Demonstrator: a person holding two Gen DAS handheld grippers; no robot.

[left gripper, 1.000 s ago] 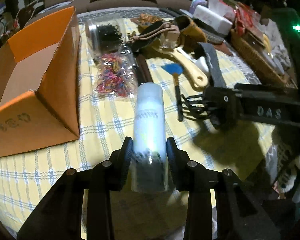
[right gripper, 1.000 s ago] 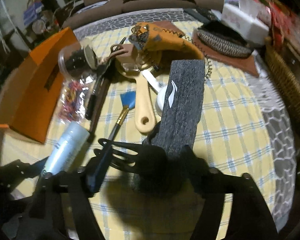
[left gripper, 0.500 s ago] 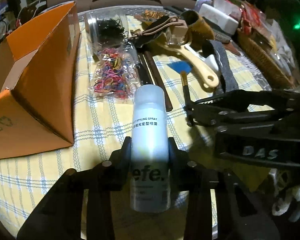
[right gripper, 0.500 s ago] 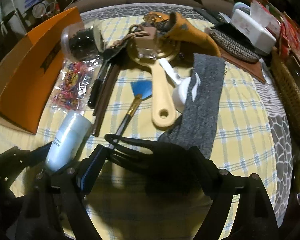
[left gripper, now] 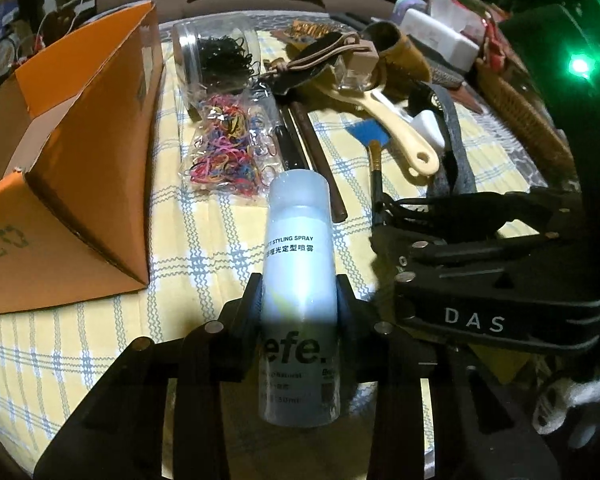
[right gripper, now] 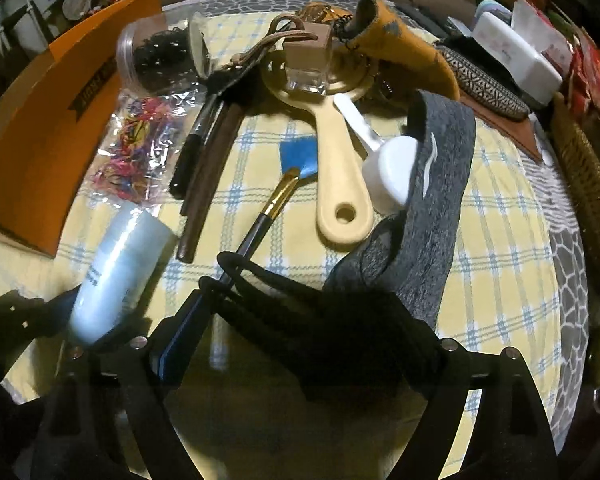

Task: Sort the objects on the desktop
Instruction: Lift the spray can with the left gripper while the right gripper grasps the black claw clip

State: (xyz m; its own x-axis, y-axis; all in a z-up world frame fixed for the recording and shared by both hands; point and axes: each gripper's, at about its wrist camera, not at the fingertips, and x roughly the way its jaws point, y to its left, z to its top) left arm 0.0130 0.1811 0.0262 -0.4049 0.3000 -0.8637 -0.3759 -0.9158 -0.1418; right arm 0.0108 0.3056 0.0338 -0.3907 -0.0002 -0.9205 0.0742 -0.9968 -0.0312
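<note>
White spray bottle (left gripper: 298,256), one, pinched by left gripper (left gripper: 298,300); right gripper (right gripper: 300,344) closing over one black hair claw (right gripper: 300,300).

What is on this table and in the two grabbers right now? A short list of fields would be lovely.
surface: table under a yellow checked cloth
left gripper: shut on a pale spray bottle
right gripper: jaws closing, a black claw clip between them; grip unclear
box: orange cardboard box, open, at the left
near the box: bag of coloured hair ties, jar of black hair ties
middle: blue brush, cream hand mirror, grey headband
</note>
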